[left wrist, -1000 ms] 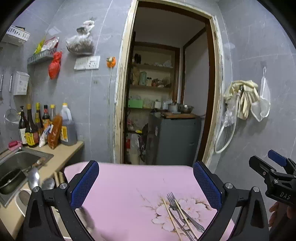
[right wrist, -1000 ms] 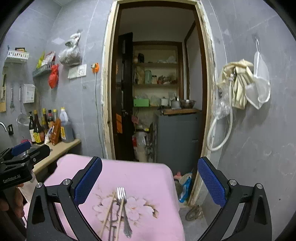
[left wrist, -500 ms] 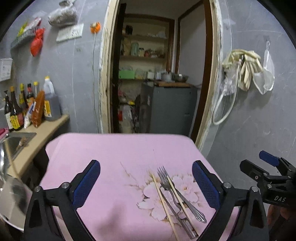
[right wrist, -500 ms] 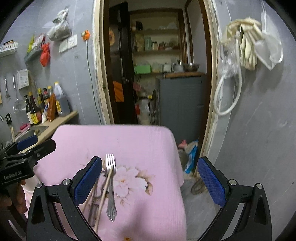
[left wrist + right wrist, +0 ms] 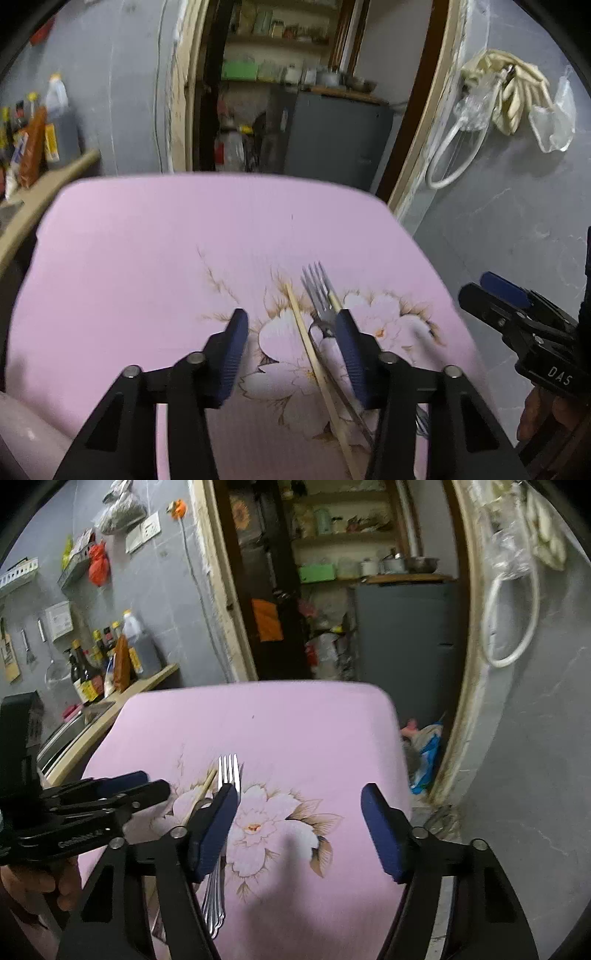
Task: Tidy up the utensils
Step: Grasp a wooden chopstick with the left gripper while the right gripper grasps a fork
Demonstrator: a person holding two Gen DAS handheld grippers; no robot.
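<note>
A metal fork [image 5: 316, 291] and wooden chopsticks [image 5: 306, 339] lie together on a pink flowered cloth [image 5: 147, 258]. My left gripper [image 5: 291, 328] is open and low over them, with one chopstick between its fingers and the fork by its right finger. My right gripper [image 5: 299, 805] is open and empty, over the flower print just right of the fork [image 5: 229, 771]; its left finger covers part of the fork's handle. Each gripper shows in the other's view: the right one [image 5: 517, 317] and the left one [image 5: 99, 794].
A counter with a sink [image 5: 70, 727] and bottles [image 5: 88, 672] runs along the left. An open doorway [image 5: 295, 92] with a grey cabinet [image 5: 332, 136] lies beyond the cloth. A grey wall with a hanging hose [image 5: 454, 155] is on the right.
Both grippers have tilted down and come closer to the cloth. The left fingers have narrowed and now straddle a chopstick. The right gripper's opening has narrowed too.
</note>
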